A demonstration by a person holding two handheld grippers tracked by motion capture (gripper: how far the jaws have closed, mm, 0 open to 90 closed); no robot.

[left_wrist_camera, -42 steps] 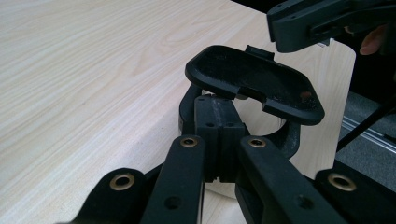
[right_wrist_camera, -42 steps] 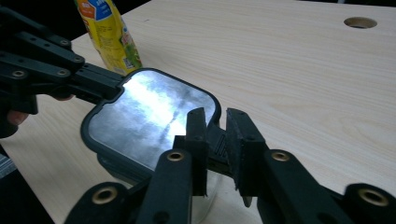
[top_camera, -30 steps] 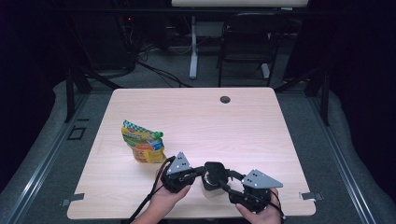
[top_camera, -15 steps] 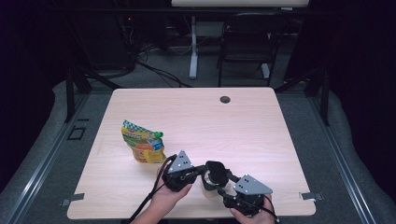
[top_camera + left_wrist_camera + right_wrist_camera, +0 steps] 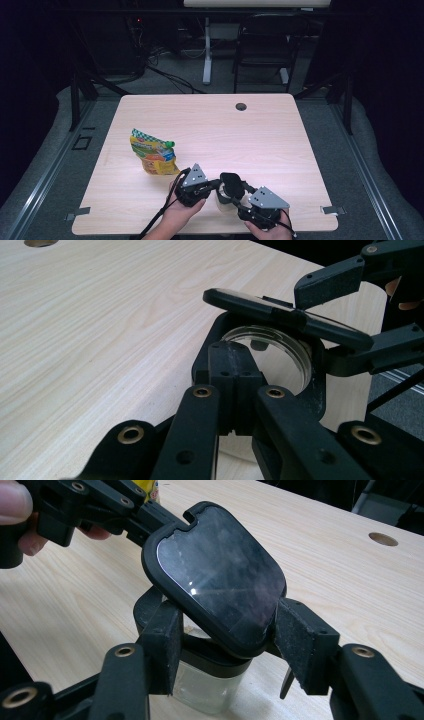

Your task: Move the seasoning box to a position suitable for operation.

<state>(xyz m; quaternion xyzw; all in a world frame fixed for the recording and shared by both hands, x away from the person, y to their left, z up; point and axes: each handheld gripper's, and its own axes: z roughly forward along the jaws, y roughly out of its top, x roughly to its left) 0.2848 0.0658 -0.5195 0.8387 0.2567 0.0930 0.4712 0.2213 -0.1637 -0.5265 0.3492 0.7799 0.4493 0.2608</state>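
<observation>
Colourful snack bag at the left of the light wooden table, cable hole near the far edge.

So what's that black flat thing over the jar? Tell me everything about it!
It's the lid, black with rounded corners and a shiny, smudged dark top, likely plastic. One edge has a small notch. It's tilted above the open clear jar, which has a black collar at its mouth, near the table's front edge. The right gripper pinches its two sides. The left gripper grips the collar, not the lid.
</observation>
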